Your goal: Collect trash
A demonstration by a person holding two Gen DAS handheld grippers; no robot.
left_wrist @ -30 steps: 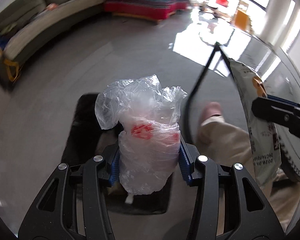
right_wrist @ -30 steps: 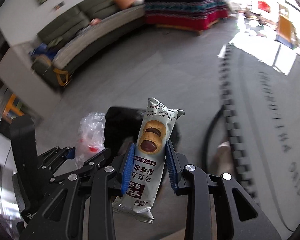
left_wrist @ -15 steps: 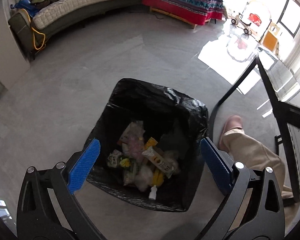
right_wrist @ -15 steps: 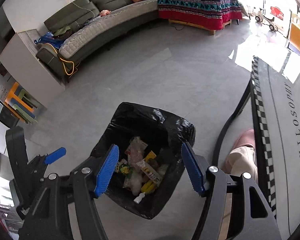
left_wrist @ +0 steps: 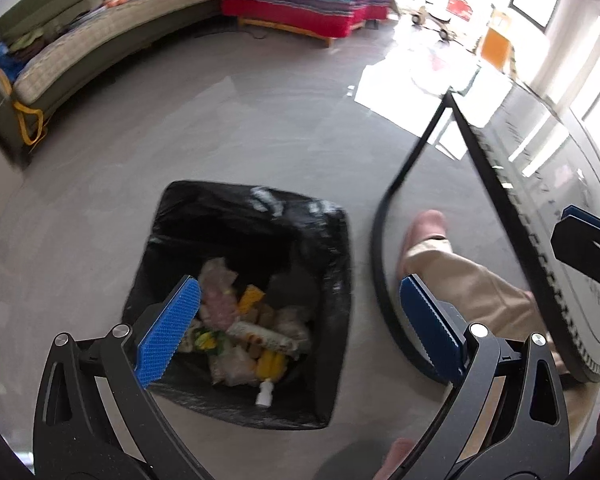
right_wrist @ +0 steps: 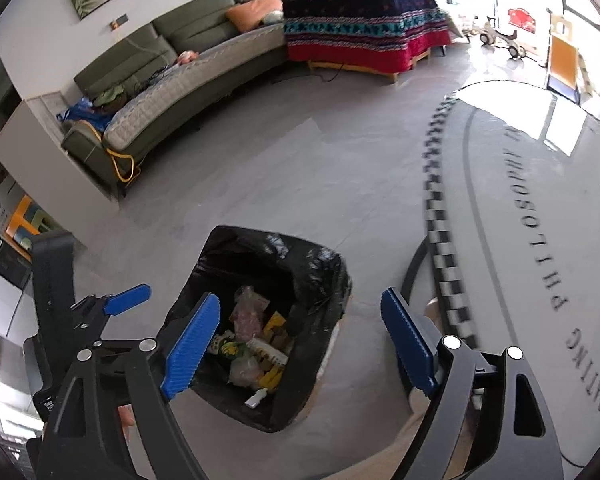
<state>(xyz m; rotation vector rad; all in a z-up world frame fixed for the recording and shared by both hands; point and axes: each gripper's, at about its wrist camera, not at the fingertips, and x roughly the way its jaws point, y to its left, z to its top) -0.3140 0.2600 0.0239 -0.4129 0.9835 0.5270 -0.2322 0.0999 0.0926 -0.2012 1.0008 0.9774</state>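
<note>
Item: my left gripper (left_wrist: 296,328), jaws spread wide, nothing between them. Item: my right gripper (right_wrist: 300,344), jaws just opening, likewise bare. Item: bin with black liner (left_wrist: 328,240), directly below and ahead of both tools, nearer my left; wrappers (left_wrist: 260,336) and a small white bottle (left_wrist: 265,394) lie inside. Item: round table (right_wrist: 540,220), to my right; more trash, I judge, lies that way, nearer my right gripper.
</note>
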